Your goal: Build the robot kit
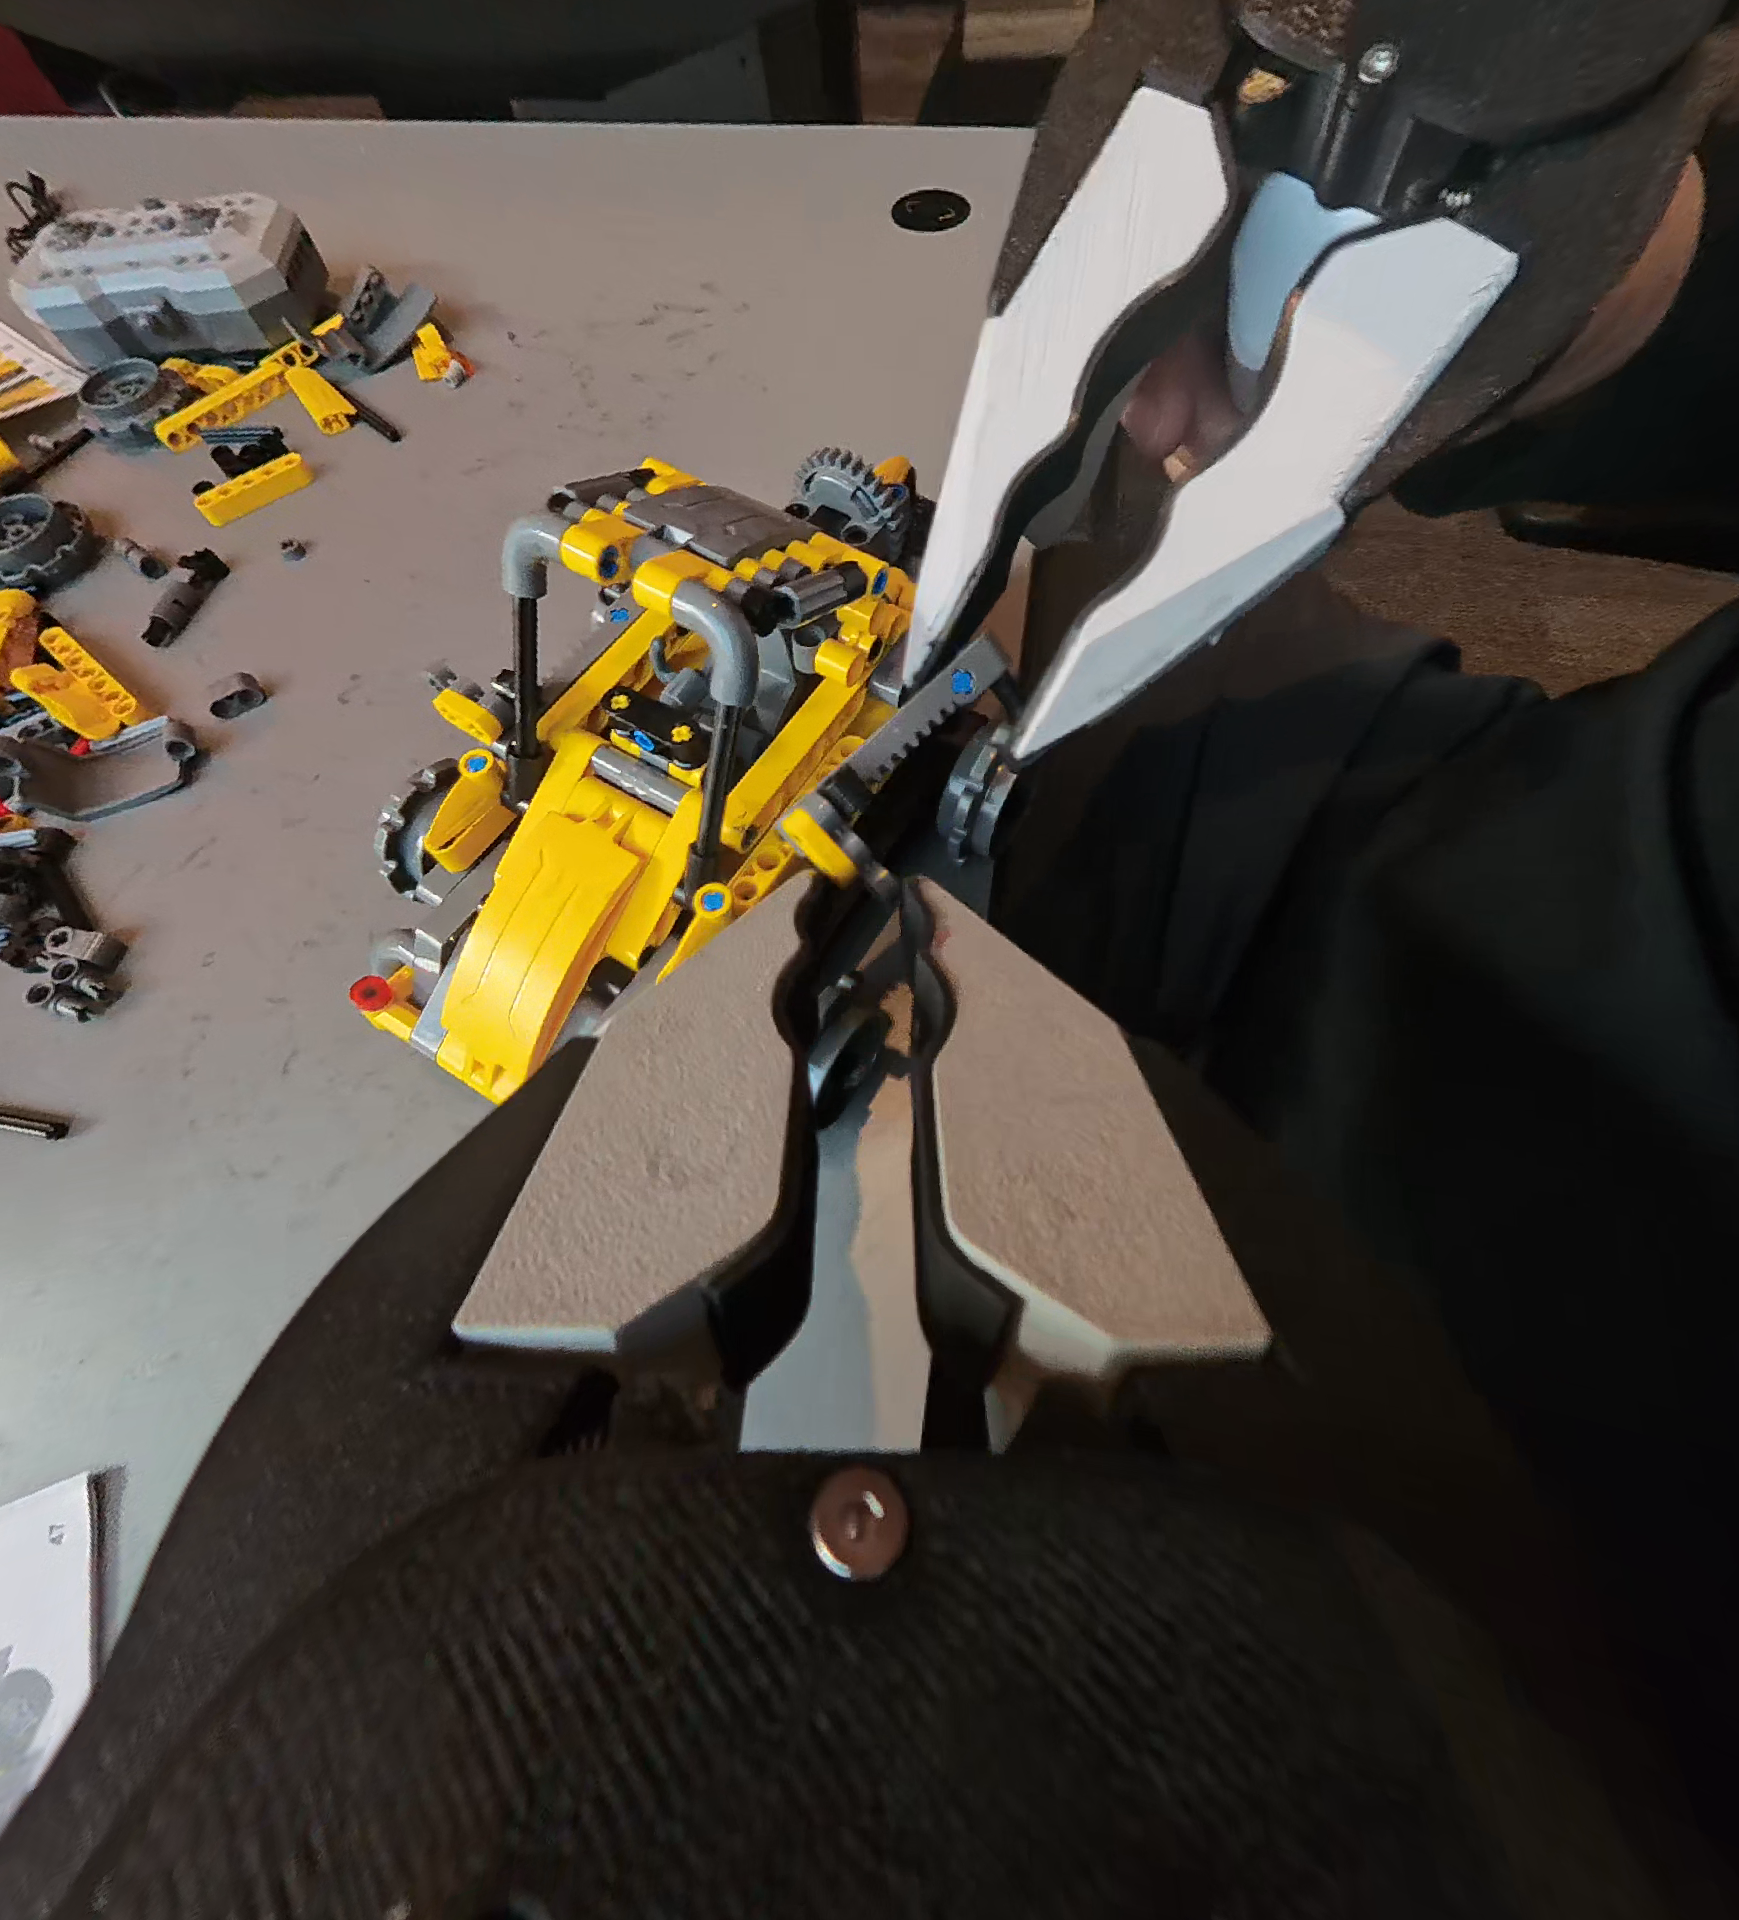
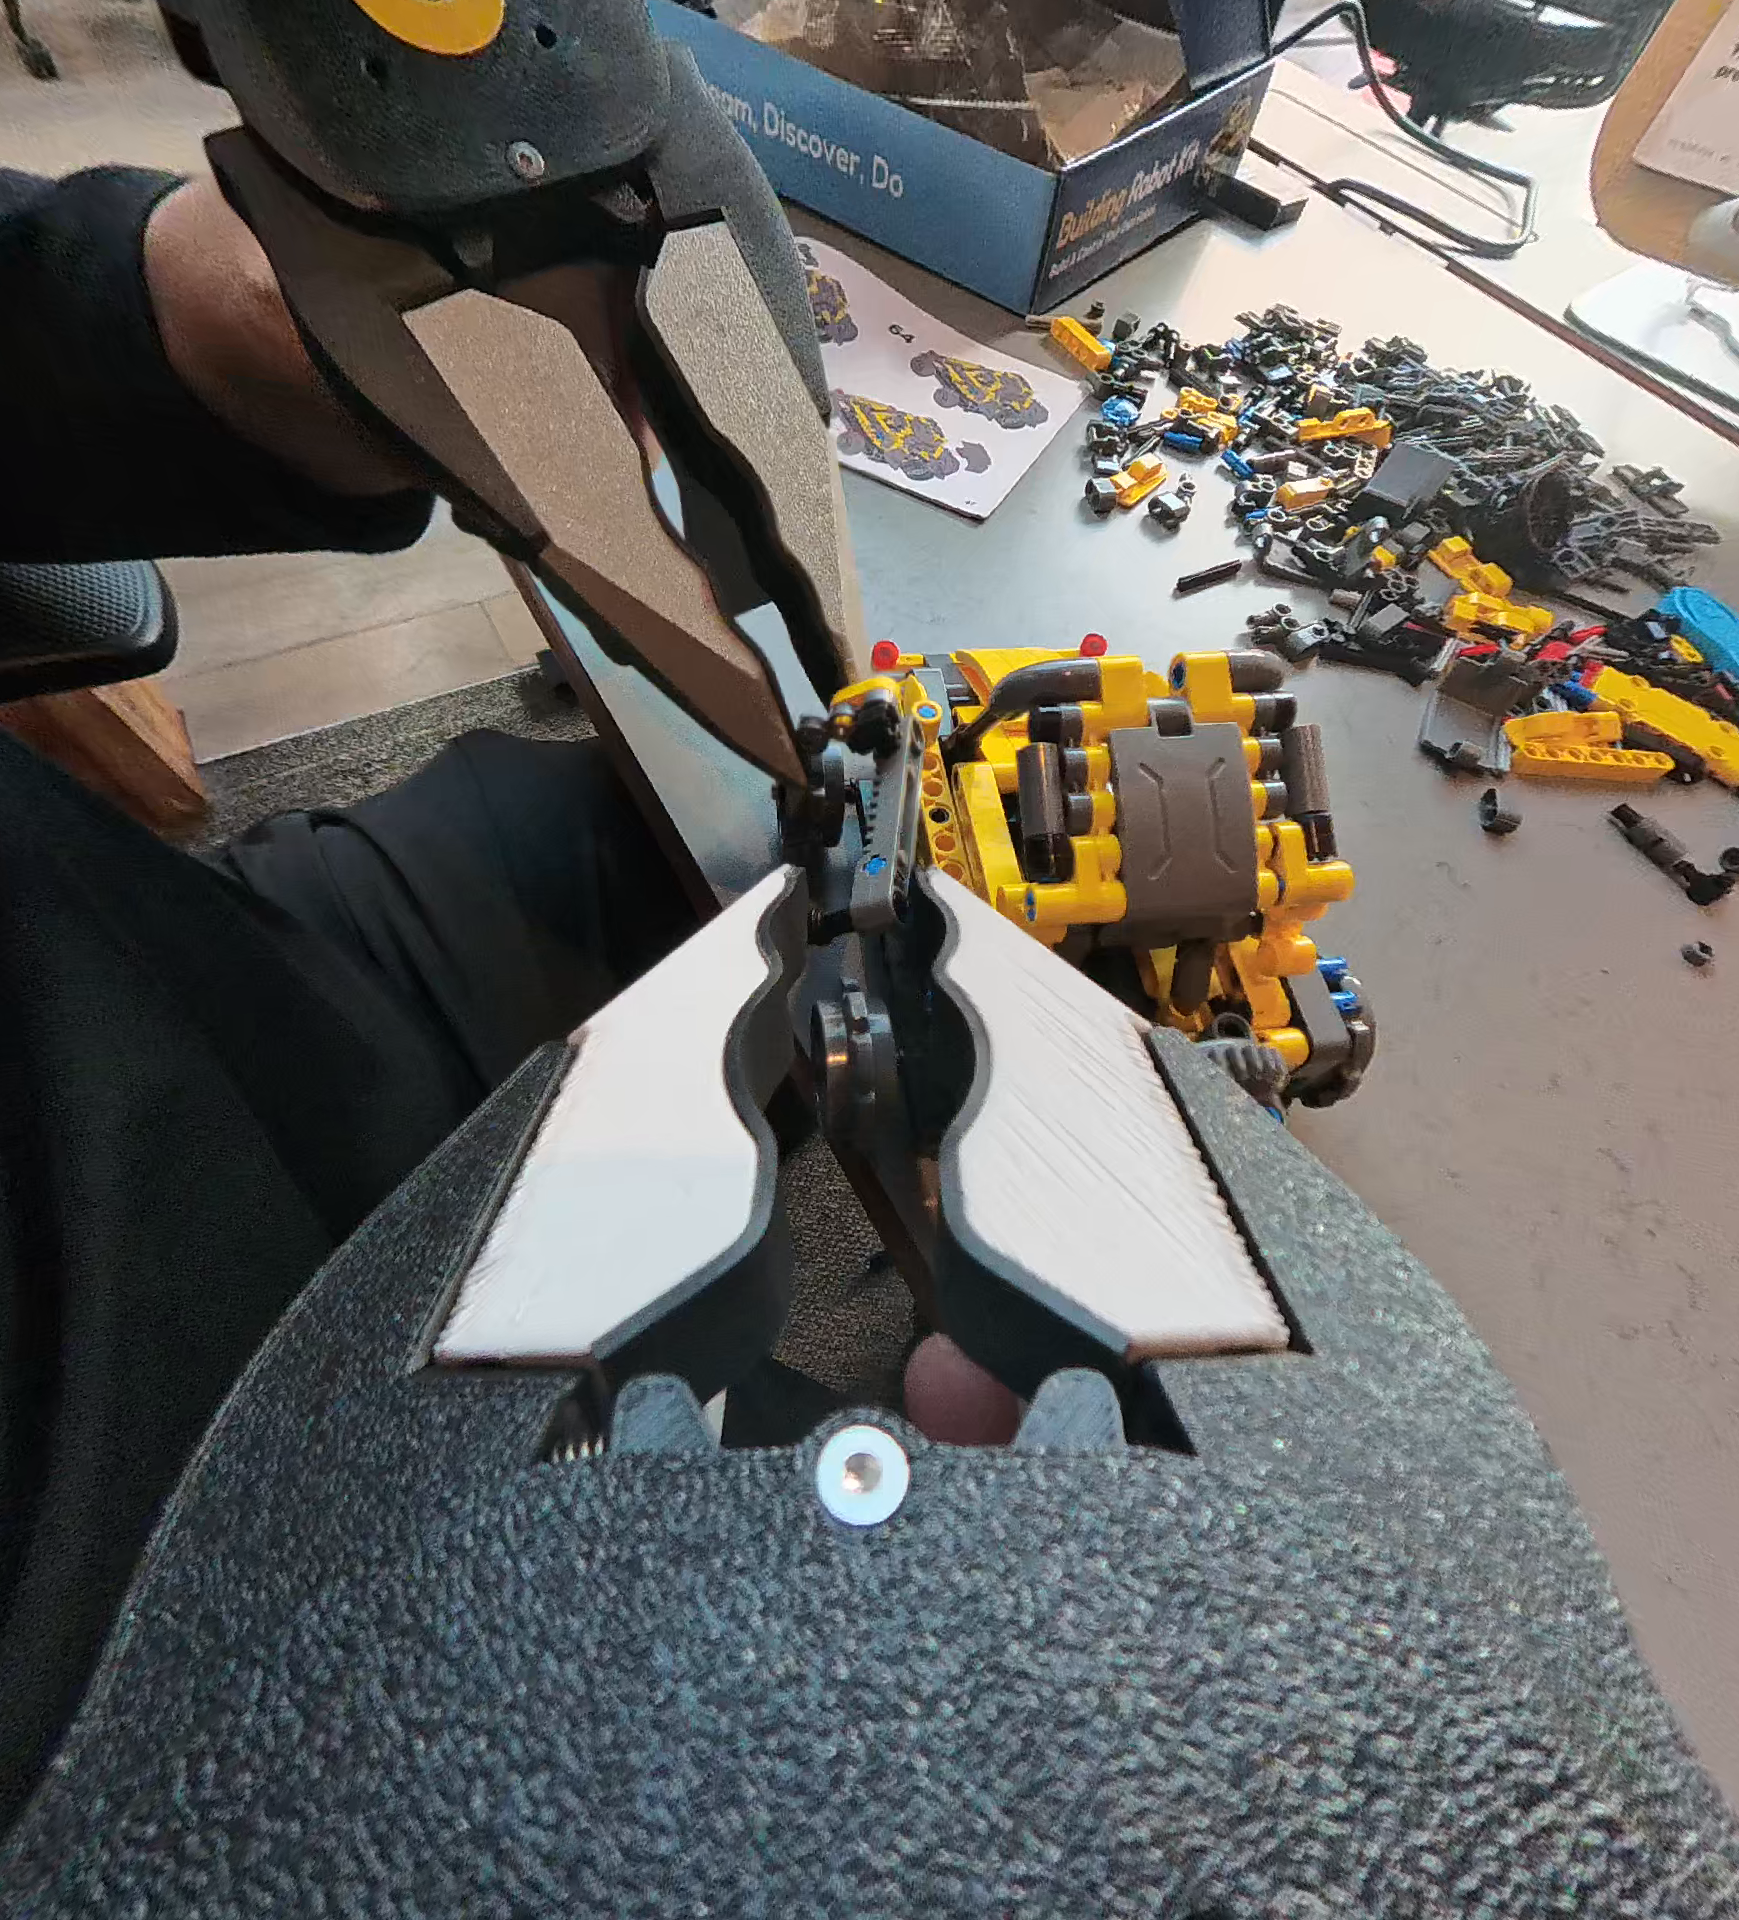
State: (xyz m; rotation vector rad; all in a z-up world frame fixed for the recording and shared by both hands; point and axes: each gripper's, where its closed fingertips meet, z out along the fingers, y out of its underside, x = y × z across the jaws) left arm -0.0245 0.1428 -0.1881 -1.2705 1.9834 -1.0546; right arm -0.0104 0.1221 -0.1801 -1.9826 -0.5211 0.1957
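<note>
A yellow and grey brick-built vehicle (image 1: pixel 636 748) is seen standing at the near edge of a grey table (image 1: pixel 636 260), its rear corner overhanging toward a person in dark clothing (image 1: pixel 1416 935). The left gripper (image 1: pixel 870 883), with tan-grey fingers (image 1: pixel 678 1132), is narrowed to a slim gap at the tips, which are pressed around a small dark pin and yellow connector at the vehicle's corner; a firm grip on it cannot be confirmed, though contact is shown. The right gripper (image 2: pixel 860 883), with white fingers (image 2: pixel 636 1143), is closed to a narrow gap around the end of a dark grey toothed bar (image 2: pixel 891 821) that is joined to the vehicle by a blue pin, and a grey round wheel hub (image 2: pixel 849 1049) is seen between the fingers lower down. The two grippers are brought close together at the same corner, tips nearly touching. Loose yellow, black, blue and red bricks (image 2: pixel 1467 499) are scattered across the table beyond the vehicle, well apart from it. A grey blocky unit (image 1: pixel 169 275) is placed at the far side of the table among loose parts. An instruction sheet (image 2: pixel 938 405) is laid beside a dark blue cardboard box (image 2: pixel 948 177). A black rod (image 1: pixel 3 1122) is lying alone near the table edge.
</note>
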